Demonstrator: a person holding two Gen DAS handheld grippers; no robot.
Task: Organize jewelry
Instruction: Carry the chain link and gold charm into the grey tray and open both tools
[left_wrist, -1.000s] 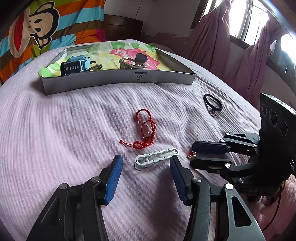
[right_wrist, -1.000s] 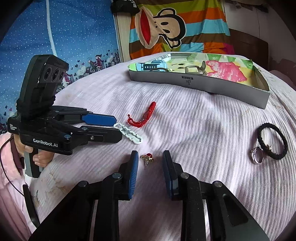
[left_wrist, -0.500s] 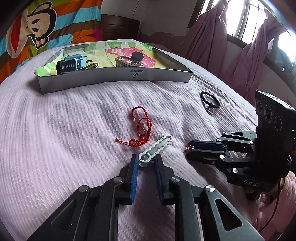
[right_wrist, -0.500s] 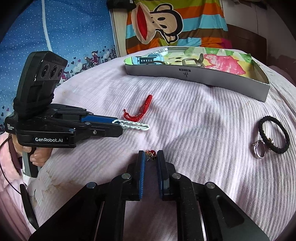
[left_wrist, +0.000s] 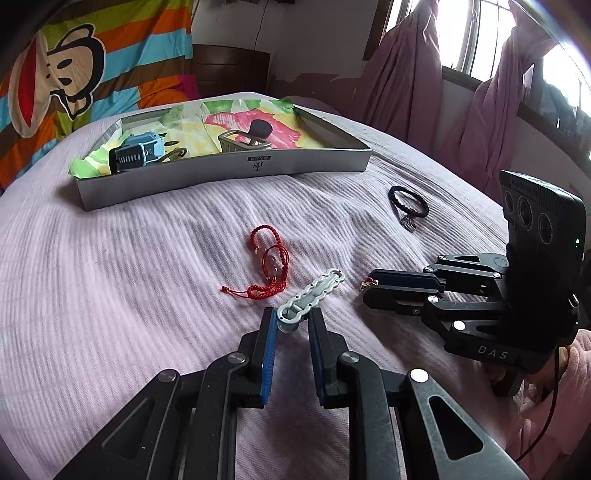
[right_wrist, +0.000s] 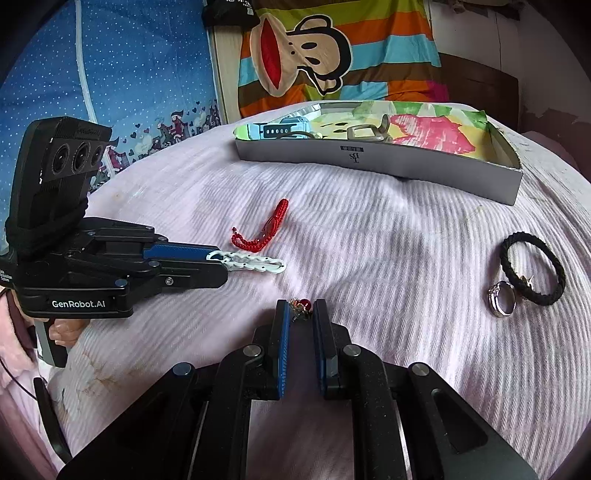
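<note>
Already, two pieces are gripped at once: the left gripper is closed on the near end of the white clip, whose far end appears to rest on the pink bedspread, and the right gripper is pinched shut on a small earring with a red bead. Neither piece has yet been carried to the box, which stands well apart at the far side of the bed. Inside it, on its bright paper lining, a blue watch and a grey clasp-like item are seen, so part of the sorting is judged done. Left out on the bedspread are the red bracelet, just beside the clip, the black band and the ring touching it. Roughly half of the work is therefore judged to remain. Open bedspread lies between the grippers and the box, so a clear path is offered, though the bracelet sits on the left gripper's line and should be passed over. The box's near wall must be cleared before anything is released. The two grippers are close together, so their lifts are best kept apart.
</note>
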